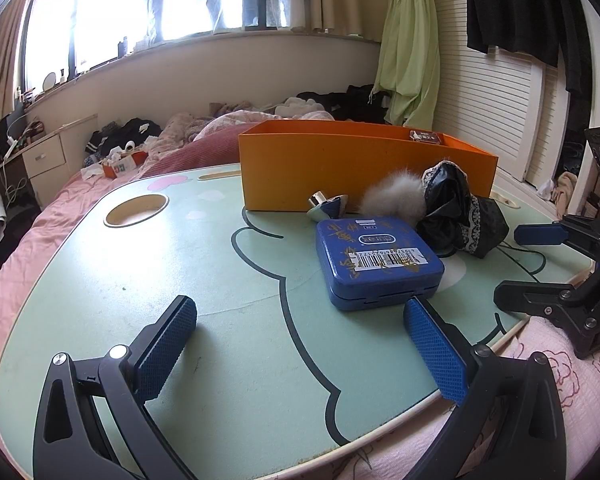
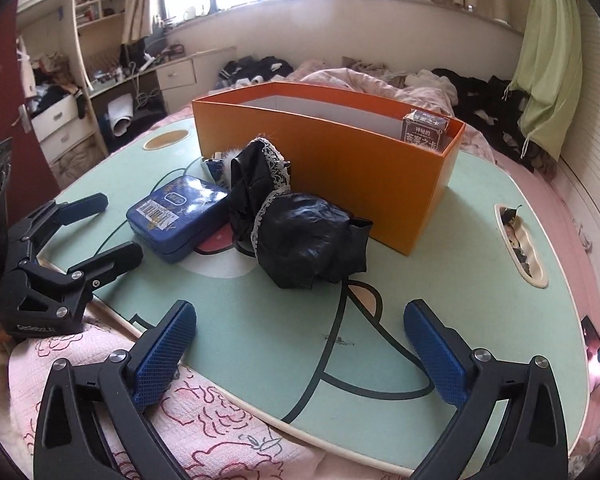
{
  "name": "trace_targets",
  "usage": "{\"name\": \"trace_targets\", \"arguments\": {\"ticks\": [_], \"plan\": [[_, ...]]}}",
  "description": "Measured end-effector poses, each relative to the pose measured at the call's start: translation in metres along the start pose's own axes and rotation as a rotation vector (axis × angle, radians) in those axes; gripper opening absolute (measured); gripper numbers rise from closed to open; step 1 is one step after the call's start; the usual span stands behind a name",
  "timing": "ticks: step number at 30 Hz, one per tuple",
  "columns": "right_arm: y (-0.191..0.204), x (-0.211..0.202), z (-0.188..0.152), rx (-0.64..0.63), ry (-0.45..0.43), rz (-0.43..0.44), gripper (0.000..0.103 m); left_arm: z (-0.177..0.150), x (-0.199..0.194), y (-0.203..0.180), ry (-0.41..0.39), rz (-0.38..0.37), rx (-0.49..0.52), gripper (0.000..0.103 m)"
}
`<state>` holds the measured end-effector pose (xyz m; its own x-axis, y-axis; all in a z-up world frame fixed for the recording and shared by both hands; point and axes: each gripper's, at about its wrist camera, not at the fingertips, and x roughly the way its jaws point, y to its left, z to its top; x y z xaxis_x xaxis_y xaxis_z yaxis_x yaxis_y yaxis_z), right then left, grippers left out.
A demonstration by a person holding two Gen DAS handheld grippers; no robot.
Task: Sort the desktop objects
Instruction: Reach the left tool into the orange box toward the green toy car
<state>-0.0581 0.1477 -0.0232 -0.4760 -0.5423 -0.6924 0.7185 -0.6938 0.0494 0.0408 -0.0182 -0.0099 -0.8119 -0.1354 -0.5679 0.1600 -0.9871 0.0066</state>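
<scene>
A pink floral bedspread [image 2: 100, 360] lies under the near edge of the pale green lap table [image 1: 220, 360]. A green curtain [image 1: 410, 40] hangs beside black clothes [image 1: 520, 8] on white slatted doors [image 1: 492, 92], and a cluttered desk [image 2: 168, 68] stands below the window [image 1: 120, 4].

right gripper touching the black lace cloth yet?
Apart. In the right wrist view the right gripper stands open with bare green tabletop between its fingertips and the black lace cloth.
</scene>
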Motion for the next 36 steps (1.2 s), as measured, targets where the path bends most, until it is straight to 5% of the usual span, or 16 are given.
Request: {"name": "trace_targets", "arguments": {"ticks": [24, 31, 36], "plan": [[0.002, -0.002, -0.002, 0.002, 0.000, 0.001, 0.103, 0.004, -0.002, 0.000, 0.018, -0.003, 0.006, 0.103], [0.002, -0.002, -0.003, 0.002, 0.000, 0.001, 0.103, 0.071, -0.027, 0.002, -0.093, -0.023, 0.012, 0.103], [0.007, -0.004, -0.004, 0.004, -0.001, 0.001, 0.103, 0.140, 0.000, -0.004, -0.001, -0.077, 0.039, 0.089]]}}
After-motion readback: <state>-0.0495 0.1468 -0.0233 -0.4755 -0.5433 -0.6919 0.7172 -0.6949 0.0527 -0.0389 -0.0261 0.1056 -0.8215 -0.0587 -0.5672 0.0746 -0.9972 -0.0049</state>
